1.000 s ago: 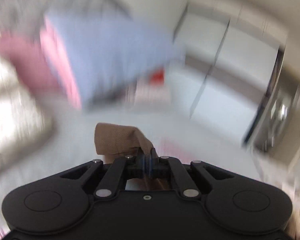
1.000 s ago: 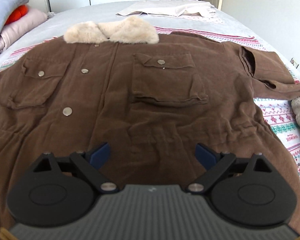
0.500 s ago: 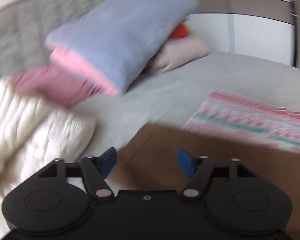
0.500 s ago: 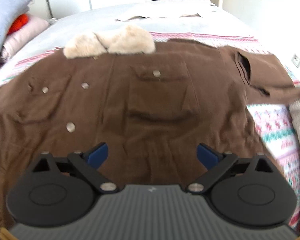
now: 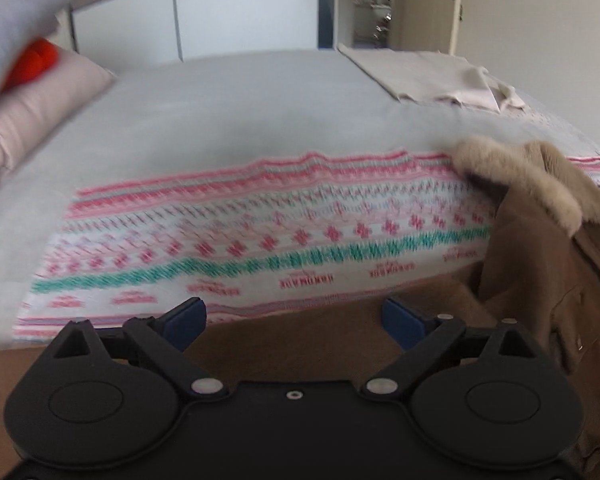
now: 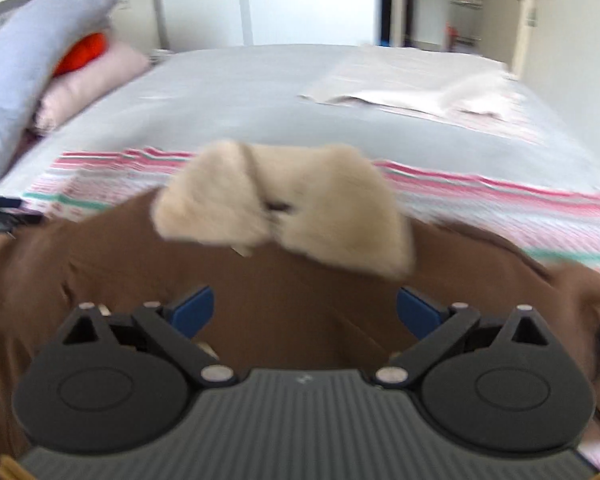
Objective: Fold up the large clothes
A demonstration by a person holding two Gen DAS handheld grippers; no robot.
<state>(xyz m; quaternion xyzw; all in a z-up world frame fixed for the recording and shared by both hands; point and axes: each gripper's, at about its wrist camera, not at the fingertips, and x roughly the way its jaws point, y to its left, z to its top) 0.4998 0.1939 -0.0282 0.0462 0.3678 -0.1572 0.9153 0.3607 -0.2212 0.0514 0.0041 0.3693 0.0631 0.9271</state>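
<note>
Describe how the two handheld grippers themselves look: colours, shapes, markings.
The left gripper has a smooth black body with two round disc housings, angled black linkage arms with silver pivot pins, and blue finger pads. The right gripper has the same black discs, arms and blue pads, but a grey ribbed centre plate. No cables, hands or sleeves show.

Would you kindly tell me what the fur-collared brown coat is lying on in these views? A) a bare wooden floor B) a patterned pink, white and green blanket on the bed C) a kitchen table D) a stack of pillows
B: the brown coat with its fur collar lies on the patterned blanket, spread over the grey bed.
</note>
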